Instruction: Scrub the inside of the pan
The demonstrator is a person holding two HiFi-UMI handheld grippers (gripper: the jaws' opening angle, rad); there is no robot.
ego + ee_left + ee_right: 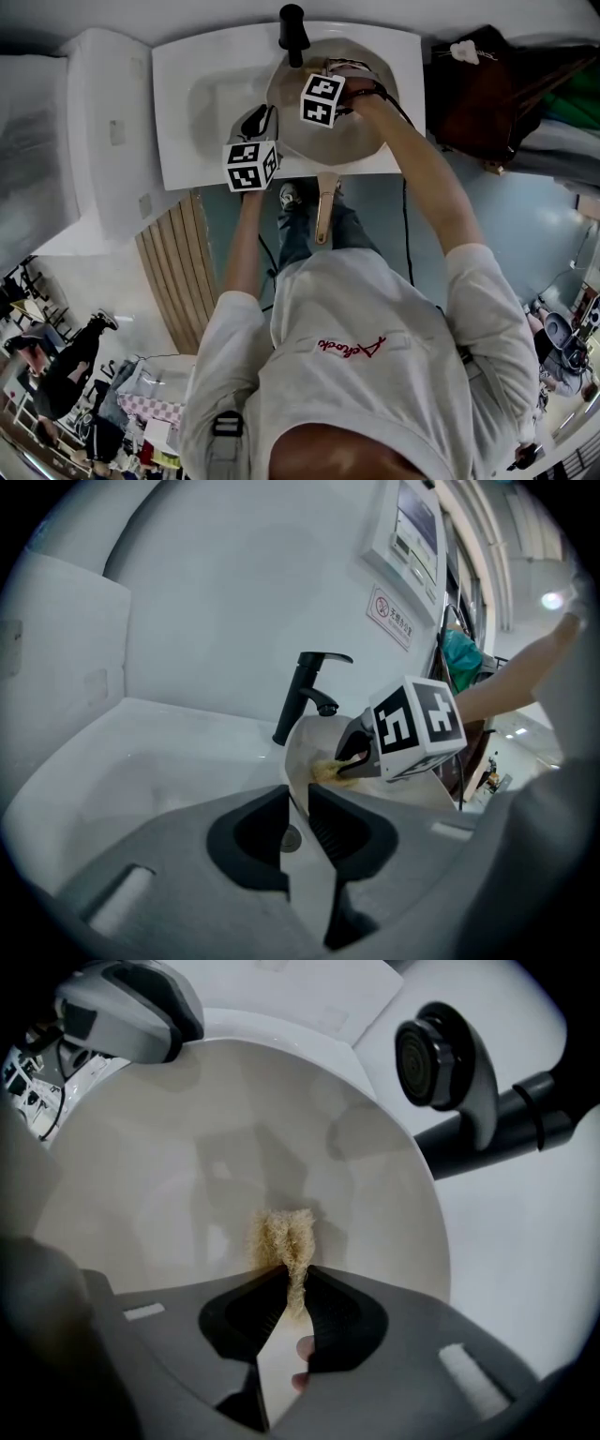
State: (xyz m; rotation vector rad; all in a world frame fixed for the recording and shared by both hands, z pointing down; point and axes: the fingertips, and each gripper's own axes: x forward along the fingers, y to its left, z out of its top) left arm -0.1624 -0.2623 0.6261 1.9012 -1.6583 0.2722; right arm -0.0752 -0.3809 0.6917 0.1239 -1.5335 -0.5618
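Two holds | left claw (300,803) clamped on pan (314,747) rim | right claw (298,1286) pinching scrubber (281,1234) inside pan

White sink (187,103) set against a pale wall, black faucet (293,33) upright at its back edge, round drain (292,837) low in its bowl. Left of the sink, a white block (98,141); below its front edge, pale wooden slats (173,253); right of it, a dark brown bag (478,94). Above the sink on the wall, a small sign (391,617) with a red circle
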